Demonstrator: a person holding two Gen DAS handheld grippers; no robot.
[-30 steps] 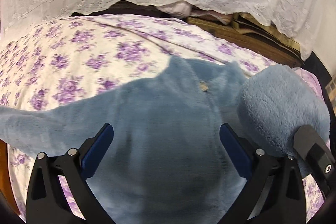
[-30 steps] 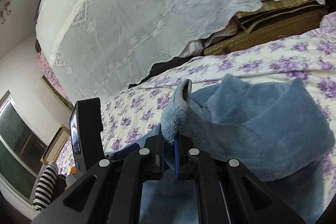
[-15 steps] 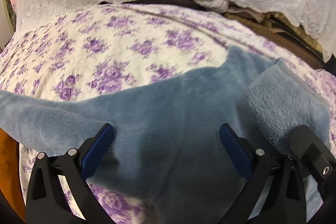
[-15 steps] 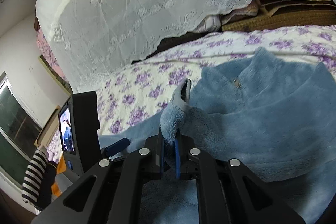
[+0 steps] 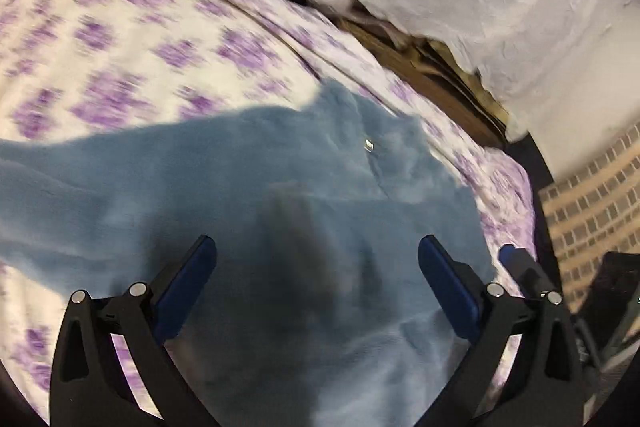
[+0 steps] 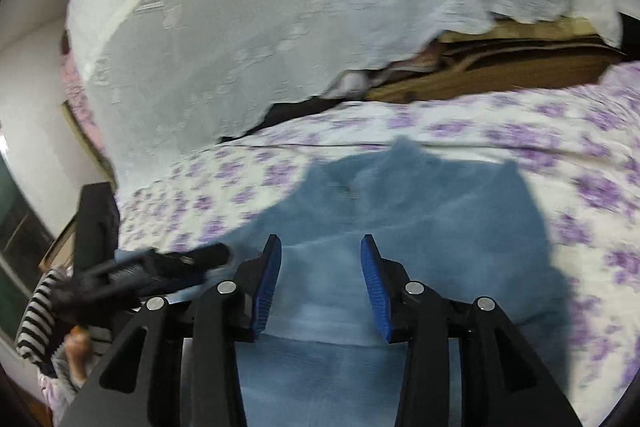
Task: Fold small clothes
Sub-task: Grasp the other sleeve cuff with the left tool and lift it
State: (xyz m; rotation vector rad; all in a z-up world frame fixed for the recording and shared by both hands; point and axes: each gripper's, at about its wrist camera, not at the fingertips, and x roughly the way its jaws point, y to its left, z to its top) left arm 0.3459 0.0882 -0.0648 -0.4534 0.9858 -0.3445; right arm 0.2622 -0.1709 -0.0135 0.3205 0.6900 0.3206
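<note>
Lying flat on floral sheet (image 6: 500,131), blue fleece top (image 6: 420,211) collar away; left claw (image 5: 316,259) wide, right claw (image 6: 320,259) opening, empty.

One blue garment (image 5: 248,183) lies on one bed (image 5: 120,39); one lace cover (image 6: 280,7) behind; two grippers.

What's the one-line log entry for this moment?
phase: sleeve folded in, releasing | left gripper: open, empty, over blue fleece top | right gripper: jaws opening, nothing pinched | surface: floral bedsheet
</note>
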